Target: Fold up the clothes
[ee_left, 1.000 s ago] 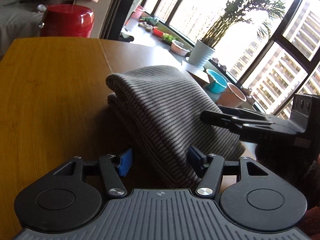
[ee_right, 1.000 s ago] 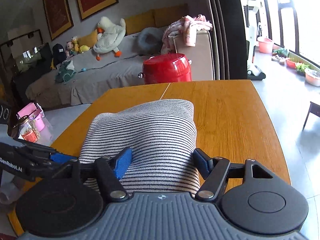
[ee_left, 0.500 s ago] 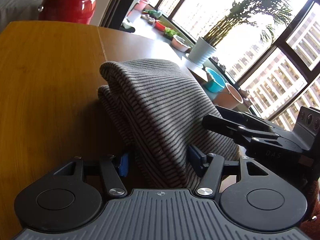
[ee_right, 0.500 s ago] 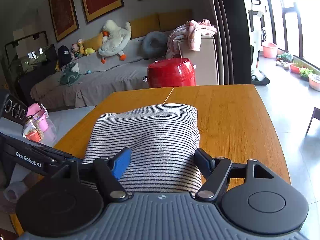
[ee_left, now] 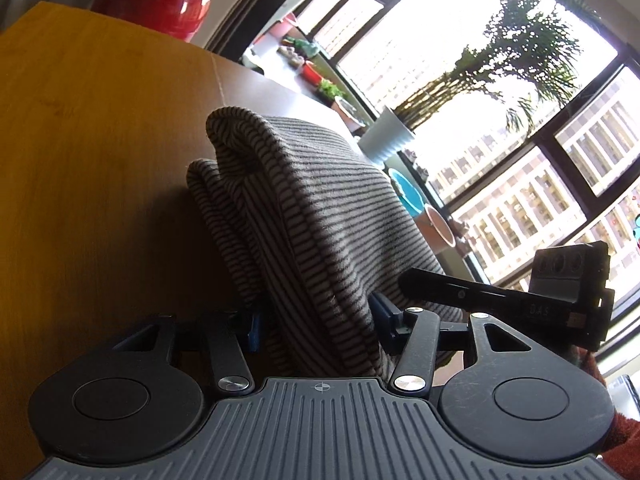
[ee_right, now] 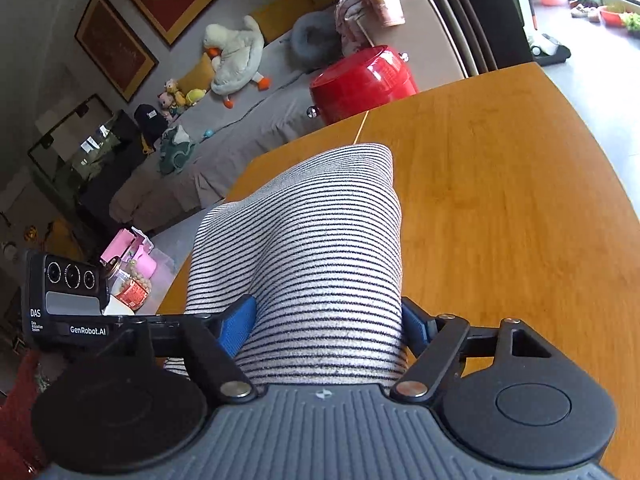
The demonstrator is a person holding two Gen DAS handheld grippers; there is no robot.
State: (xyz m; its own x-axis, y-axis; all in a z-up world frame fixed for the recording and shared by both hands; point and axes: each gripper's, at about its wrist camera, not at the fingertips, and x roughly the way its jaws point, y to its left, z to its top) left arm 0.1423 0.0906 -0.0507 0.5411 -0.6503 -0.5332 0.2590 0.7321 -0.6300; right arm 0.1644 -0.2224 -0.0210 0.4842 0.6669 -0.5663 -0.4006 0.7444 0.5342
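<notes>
A folded grey garment with thin black stripes lies bunched on the wooden table. My left gripper is shut on its near edge, blue pads pressing the thick fold from both sides. My right gripper is shut on the same striped garment, which fills the gap between its blue pads. The right gripper shows in the left wrist view at the right of the cloth. The left gripper shows at the left in the right wrist view. The cloth's far end rests on the table.
A red round pot stands beyond the table's far end. The table edge curves close on the right. A sofa with soft toys is behind. Potted plants and bowls stand by the window.
Both grippers have tilted and risen with the garment, which now stands up steeper and more bunched. The two grippers have drawn nearer to each other.
</notes>
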